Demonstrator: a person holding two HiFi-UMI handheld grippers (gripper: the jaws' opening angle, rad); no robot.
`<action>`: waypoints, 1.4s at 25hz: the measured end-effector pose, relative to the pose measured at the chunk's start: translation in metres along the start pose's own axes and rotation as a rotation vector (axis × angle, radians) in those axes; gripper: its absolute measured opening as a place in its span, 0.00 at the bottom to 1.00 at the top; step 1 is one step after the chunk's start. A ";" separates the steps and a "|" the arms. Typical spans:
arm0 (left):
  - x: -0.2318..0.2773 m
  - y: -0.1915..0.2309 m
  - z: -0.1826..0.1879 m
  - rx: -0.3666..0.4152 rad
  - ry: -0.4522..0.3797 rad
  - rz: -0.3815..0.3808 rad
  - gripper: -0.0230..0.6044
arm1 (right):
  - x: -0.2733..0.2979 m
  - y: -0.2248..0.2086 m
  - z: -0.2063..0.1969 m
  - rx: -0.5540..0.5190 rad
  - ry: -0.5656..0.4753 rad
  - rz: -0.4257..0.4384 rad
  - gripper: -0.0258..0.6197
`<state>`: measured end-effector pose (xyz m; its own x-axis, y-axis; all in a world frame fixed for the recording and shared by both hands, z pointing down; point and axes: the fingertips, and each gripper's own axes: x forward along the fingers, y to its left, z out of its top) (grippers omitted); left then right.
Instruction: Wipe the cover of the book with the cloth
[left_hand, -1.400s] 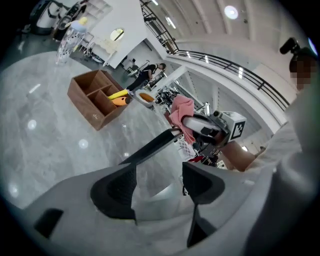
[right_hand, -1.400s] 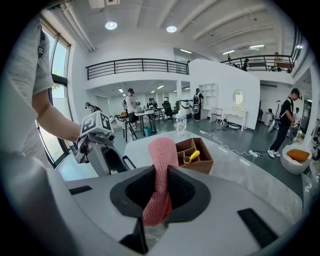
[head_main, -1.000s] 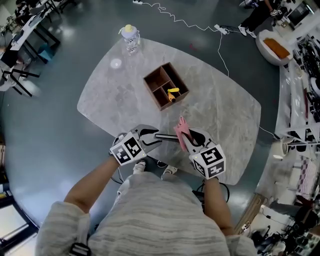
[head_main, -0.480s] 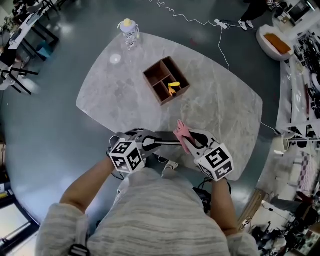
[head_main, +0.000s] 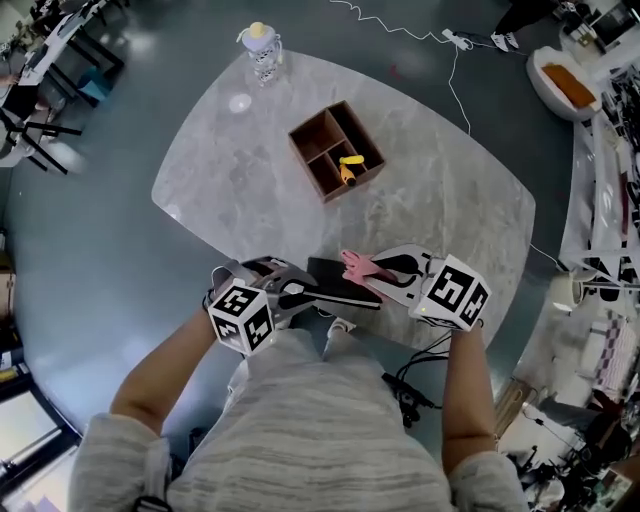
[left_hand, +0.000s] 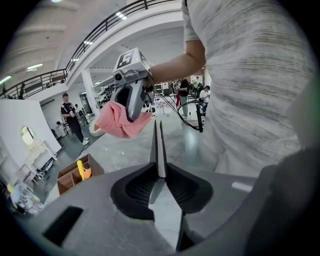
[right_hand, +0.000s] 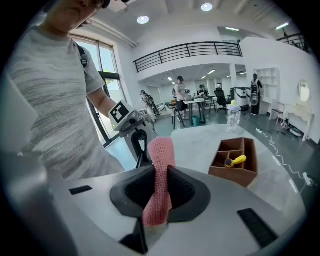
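Over the grey bench (head_main: 430, 200), the left fingers (left_hand: 137, 187), having just been closing, are clamping the thin book (head_main: 345, 282); the right fingers (right_hand: 187, 192), at its other end, are pinching the pink cloth (right_hand: 161, 170).

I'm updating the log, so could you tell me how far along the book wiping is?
Done: the left gripper, its jaws just closed, clamps the book by its edge, and the right gripper clamps the pink cloth. In hand: the cloth is at the book. Left: the wiping itself; contact is unclear.
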<state>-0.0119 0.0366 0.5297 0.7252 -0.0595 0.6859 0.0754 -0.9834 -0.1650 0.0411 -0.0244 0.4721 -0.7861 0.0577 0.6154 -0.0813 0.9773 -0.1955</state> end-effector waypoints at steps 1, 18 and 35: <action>0.000 0.001 0.001 -0.006 0.003 0.003 0.16 | 0.005 0.005 0.001 -0.002 -0.005 0.050 0.13; 0.001 0.009 0.002 -0.134 0.005 0.042 0.16 | 0.076 -0.014 -0.064 0.062 0.036 0.258 0.13; 0.001 0.011 0.003 -0.155 0.005 0.048 0.16 | 0.140 -0.059 -0.133 0.062 0.236 0.194 0.13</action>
<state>-0.0085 0.0262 0.5268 0.7222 -0.1072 0.6833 -0.0660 -0.9941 -0.0862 0.0177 -0.0471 0.6712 -0.6272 0.2945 0.7210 0.0135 0.9297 -0.3680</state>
